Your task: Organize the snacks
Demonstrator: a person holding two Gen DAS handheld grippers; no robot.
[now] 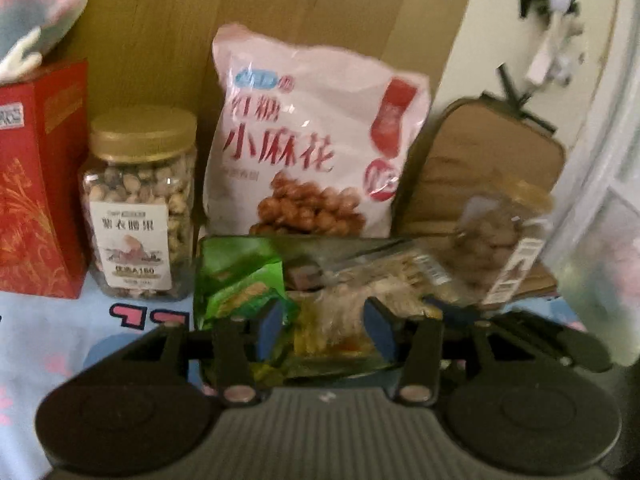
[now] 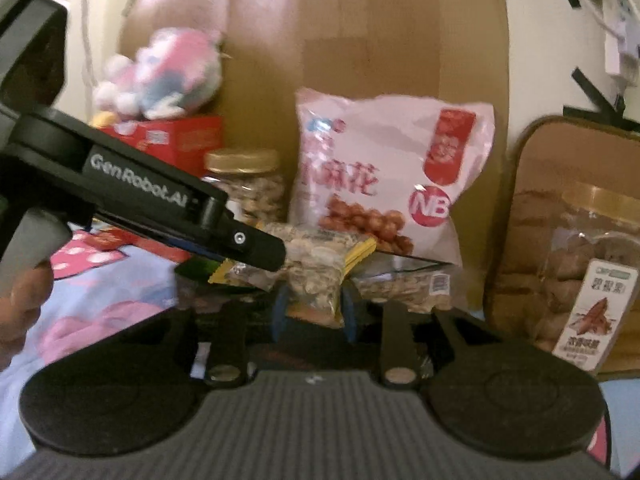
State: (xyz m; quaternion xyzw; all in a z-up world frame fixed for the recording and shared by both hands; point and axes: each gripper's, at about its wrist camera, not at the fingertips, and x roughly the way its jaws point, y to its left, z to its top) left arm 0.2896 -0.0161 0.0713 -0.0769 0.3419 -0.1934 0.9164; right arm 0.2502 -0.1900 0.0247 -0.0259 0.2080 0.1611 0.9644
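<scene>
We count two nut jars with gold lids [image 1: 140, 204] [image 2: 592, 280], one pink bag of twists [image 1: 316, 136], one red box [image 1: 36, 184], one plush toy [image 2: 168, 76], one cardboard box [image 1: 248, 12], and a pile of small snack packets [image 2: 316, 276], too jumbled to number.

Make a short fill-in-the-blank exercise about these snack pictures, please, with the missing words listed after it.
1. The nut jar beside the red box has a lid of ____ colour.
2. The right gripper is shut on a clear ____ of nuts.
3. The pink snack bag leans against a ____ board.

Missing words: gold; packet; cardboard
</scene>
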